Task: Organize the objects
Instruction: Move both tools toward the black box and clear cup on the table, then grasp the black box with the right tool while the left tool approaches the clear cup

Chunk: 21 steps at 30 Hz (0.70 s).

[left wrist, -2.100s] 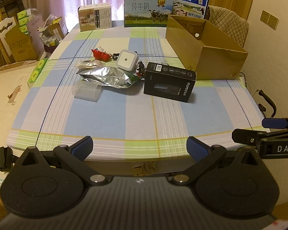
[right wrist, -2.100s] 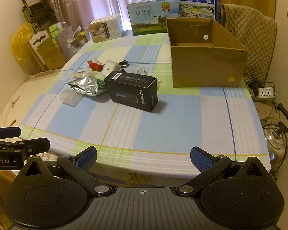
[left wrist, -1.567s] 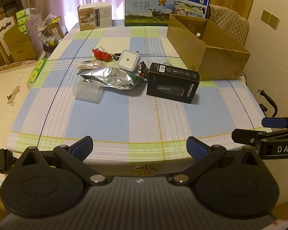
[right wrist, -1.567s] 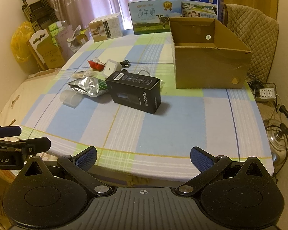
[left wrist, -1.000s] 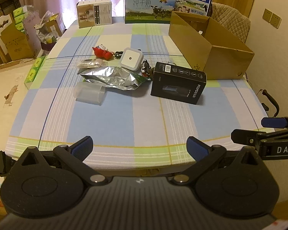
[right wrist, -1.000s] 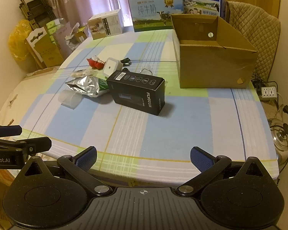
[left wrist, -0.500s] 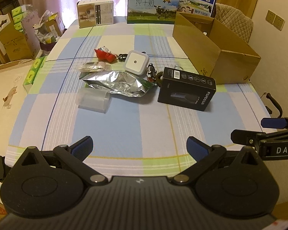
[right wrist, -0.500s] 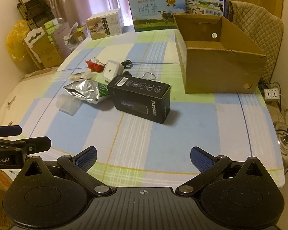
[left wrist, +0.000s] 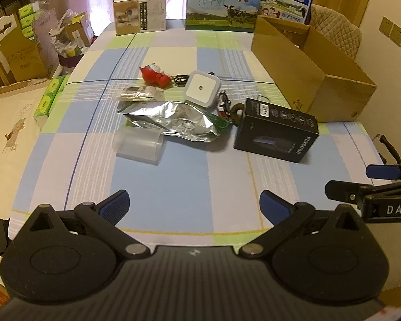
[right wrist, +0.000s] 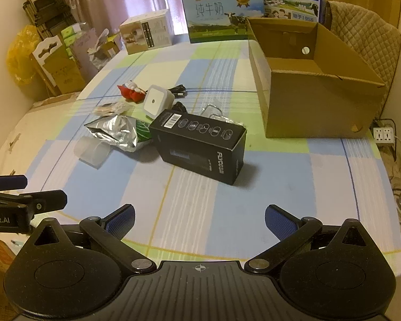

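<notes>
I'm holding both tongs wide apart with nothing in them, left tongs and right tongs hanging over the near edge of the checkered bench. Ahead, the black box is lying flat mid-bench, just beside a silver foil pouch and a clear cup on its side. The cardboard box is sitting open far right, looking empty I think.

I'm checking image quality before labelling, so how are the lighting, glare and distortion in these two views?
Left wrist view: warm dim light, glare on the foil bag, straight tablecloth lines bowed by the fisheye, corners vignetted. Right wrist view: same warm cast, the black box casting a soft shadow, the cardboard box sharp, edges curved.
</notes>
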### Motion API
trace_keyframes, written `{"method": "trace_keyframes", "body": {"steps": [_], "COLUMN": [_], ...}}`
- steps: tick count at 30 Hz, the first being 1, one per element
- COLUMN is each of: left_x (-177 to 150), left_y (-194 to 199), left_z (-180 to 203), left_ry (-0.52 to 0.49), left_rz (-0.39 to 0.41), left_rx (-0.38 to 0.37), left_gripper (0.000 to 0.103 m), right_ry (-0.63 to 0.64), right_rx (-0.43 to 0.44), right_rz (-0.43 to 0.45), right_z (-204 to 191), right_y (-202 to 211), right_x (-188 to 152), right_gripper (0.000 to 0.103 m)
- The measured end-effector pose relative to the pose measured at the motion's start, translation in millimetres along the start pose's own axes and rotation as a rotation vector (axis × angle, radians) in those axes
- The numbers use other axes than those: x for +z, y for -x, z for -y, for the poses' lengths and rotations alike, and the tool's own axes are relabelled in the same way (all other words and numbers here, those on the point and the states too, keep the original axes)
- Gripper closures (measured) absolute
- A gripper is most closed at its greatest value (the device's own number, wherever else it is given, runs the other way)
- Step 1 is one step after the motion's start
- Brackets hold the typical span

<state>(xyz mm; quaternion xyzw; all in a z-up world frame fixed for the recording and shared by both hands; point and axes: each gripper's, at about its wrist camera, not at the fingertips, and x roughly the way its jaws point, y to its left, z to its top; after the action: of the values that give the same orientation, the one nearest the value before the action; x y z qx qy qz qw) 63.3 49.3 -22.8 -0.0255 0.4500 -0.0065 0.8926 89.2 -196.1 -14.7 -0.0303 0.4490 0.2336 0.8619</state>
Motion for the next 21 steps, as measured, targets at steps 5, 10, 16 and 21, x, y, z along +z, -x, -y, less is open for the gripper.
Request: {"method": "trace_keyframes", "body": {"steps": [5, 10, 16, 21], "left_x": [6, 12, 18, 19], "left_y": [-6, -12, -21, -30], "left_z": [-10, -20, -38, -58], "left_ry": [0.016, 0.034, 0.064, 0.104], "left_rz": [-0.004, -0.008, -0.017, -0.033], "left_rx": [0.014, 0.027, 0.053, 0.08], "left_gripper": [0.001, 0.001, 0.001, 0.001], "right_ry": [0.002, 0.027, 0.157, 0.283], "right_rx": [0.005, 0.023, 0.03, 0.051], "right_rz": [0.005, 0.033, 0.122, 0.16], "right_z": [1, 3, 8, 16], "right_y": [-9, -17, -33, -54], "right_x": [7, 17, 33, 47], "right_gripper": [0.002, 0.002, 0.002, 0.002]}}
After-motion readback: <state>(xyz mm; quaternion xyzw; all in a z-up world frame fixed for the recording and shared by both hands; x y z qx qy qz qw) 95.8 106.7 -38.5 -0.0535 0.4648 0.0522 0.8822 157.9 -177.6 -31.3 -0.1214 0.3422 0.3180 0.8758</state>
